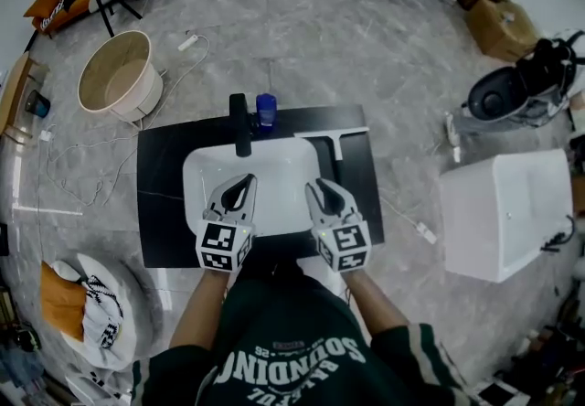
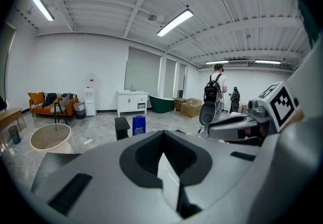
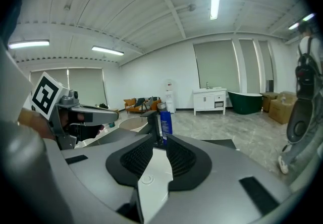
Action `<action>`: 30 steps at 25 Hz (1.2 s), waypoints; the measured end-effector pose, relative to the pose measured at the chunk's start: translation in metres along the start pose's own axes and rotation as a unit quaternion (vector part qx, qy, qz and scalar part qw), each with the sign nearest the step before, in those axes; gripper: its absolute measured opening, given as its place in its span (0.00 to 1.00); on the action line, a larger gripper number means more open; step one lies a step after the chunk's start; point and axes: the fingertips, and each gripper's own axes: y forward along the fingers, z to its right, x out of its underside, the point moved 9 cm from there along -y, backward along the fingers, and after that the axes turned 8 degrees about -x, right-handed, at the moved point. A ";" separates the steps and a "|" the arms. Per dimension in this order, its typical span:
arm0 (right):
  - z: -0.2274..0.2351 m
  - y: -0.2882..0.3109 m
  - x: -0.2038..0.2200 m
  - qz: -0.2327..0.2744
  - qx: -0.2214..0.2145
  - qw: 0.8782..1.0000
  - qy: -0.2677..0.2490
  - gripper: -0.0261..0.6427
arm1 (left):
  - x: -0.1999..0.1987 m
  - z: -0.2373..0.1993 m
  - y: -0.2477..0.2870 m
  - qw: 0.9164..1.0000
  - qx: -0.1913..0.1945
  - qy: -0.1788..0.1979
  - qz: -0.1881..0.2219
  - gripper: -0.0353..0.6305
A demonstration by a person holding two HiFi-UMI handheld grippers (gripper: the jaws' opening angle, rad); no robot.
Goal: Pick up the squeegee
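The room has a grey marbled floor (image 1: 366,38). On it stands a black counter (image 1: 164,166) with a white sink (image 1: 196,177) set into it. A black faucet (image 1: 239,125) and a blue bottle (image 1: 266,109) stand at the far edge of the sink.

The bottle carries a label with white print, too small to read. The person's dark green shirt (image 1: 292,340) has large white letters, upside down in the head view, that seem to read "SOUNDING"; the smaller line under them is not legible. Each gripper bears a cube with black-and-white square markers.

Both forearms come in from the lower edge of the head view and hold the grippers side by side over the near part of the sink. Both point away from the person and tilt a little downward.

The left gripper (image 1: 245,183) has its jaw tips together, with nothing between them. The right gripper (image 1: 317,186) has its jaws a little apart and empty; in its own view the faucet and bottle show through the gap.

The squeegee (image 1: 331,133) is white and lies flat on the counter, just right of the bottle and beyond the right gripper, apart from it. Its blade runs left to right along the far side, and its short handle points back toward the person.
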 end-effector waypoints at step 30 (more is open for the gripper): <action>0.046 -0.010 0.039 -0.042 0.102 0.992 0.055 0.24 | 0.025 0.030 0.051 0.993 0.110 0.004 -0.048 0.06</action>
